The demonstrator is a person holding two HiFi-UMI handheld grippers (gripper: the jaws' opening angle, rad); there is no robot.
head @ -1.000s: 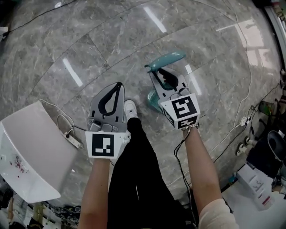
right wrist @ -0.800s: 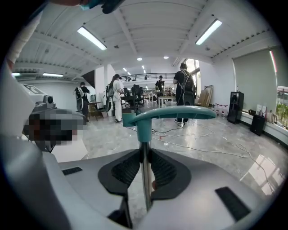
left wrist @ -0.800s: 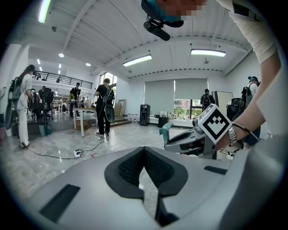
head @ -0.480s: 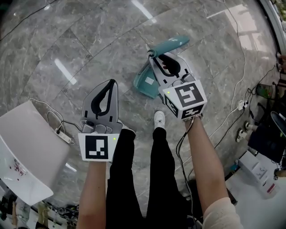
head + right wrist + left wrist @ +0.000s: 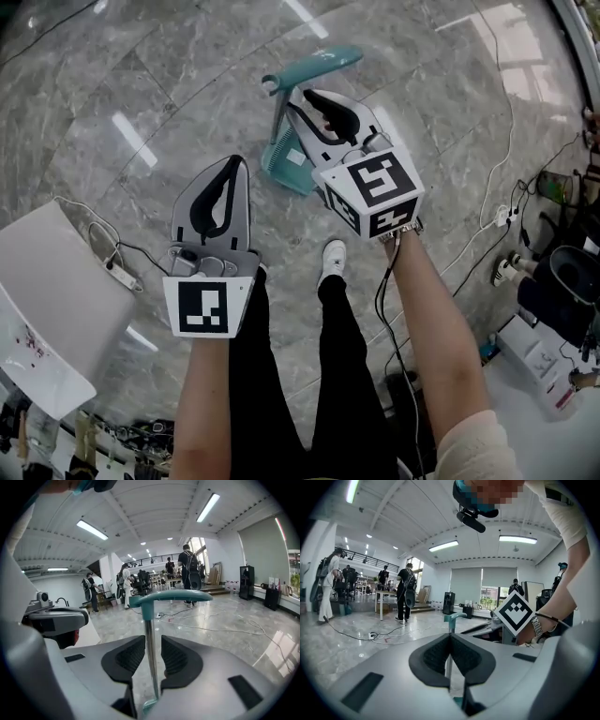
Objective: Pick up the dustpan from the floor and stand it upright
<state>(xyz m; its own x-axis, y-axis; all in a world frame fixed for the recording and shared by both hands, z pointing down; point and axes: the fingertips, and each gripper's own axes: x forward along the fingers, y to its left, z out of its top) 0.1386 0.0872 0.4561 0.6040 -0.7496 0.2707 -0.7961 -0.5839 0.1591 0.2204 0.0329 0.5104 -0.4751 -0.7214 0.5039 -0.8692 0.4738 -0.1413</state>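
Note:
The teal dustpan point(image 5: 287, 161) stands upright on the grey marble floor, with its thin metal shaft point(image 5: 278, 117) rising to a teal handle point(image 5: 314, 66). My right gripper point(image 5: 298, 95) reaches around the shaft just below the handle. In the right gripper view the shaft point(image 5: 150, 656) runs between the two pads with a gap beside it, and the jaws are opening. My left gripper point(image 5: 236, 162) hovers to the left of the pan, shut and holding nothing. From the left gripper view the handle point(image 5: 454, 617) shows just beyond the closed tips.
A white box point(image 5: 52, 309) sits at the left with a power strip point(image 5: 118, 275) and cables beside it. The person's legs and a white shoe point(image 5: 331, 258) are below the grippers. More cables and plugs point(image 5: 506, 270) lie at the right. Several people stand far off.
The right gripper has moved up and left in the head view with the dustpan, whose shaft now stands steeper. The left gripper has moved forward beside it, still shut.

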